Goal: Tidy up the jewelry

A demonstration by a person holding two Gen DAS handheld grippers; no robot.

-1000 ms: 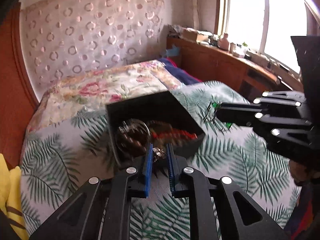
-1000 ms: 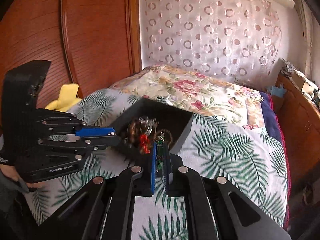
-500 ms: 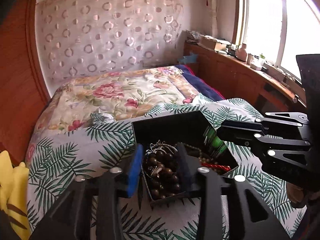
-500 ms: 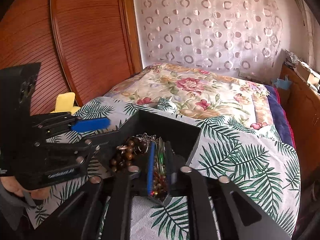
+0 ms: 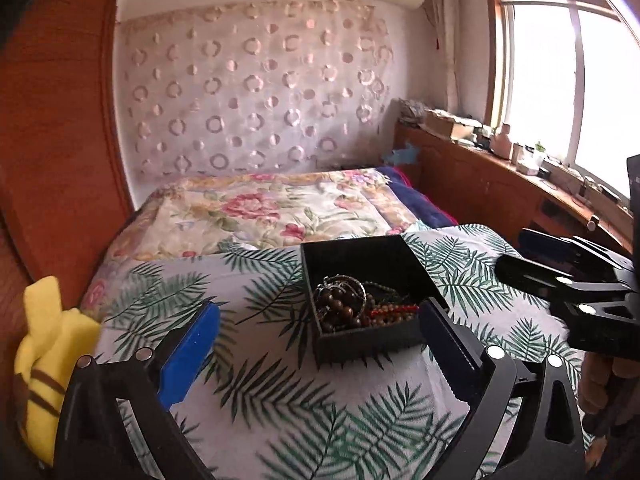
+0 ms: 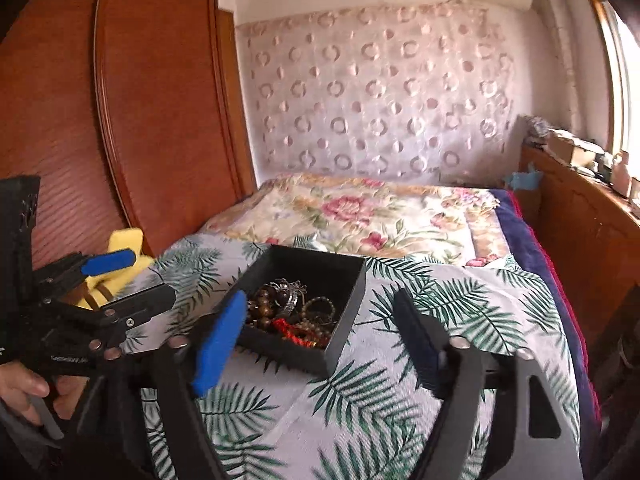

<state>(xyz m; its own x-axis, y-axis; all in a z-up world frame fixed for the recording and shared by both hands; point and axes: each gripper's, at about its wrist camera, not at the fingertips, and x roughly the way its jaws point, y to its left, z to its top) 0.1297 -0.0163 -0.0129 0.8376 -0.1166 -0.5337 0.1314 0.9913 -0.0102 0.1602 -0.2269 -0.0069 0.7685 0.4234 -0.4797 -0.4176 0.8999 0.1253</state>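
Both my tongs, left gripper [image 5: 320, 340] and right gripper [image 6: 320, 332], have just spread wide, empty, above the palm-print bedspread [image 5: 280, 400] bearing the black jewelry box [image 5: 360, 344]; wooden wardrobe [image 6: 120, 120] beside.

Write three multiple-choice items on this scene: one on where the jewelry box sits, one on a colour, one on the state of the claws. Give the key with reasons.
1. Where does the black jewelry box stand?
A. On the wooden side counter
B. On the palm-leaf bedcover
C. On the floral quilt

2. What colour is the soft toy at the bed's edge?
A. Yellow
B. Green
C. White

3. How do the left claw and right claw stand?
A. Both shut on beads
B. Left open, right shut
C. Both open and empty

Key: B, the box rests on the leaf-print cloth, nearer than the quilt; A, the toy is yellow with brown stripes; C, both claws have just been opening, their jaws wide apart with nothing between the pads, the jewelry lying in the box.
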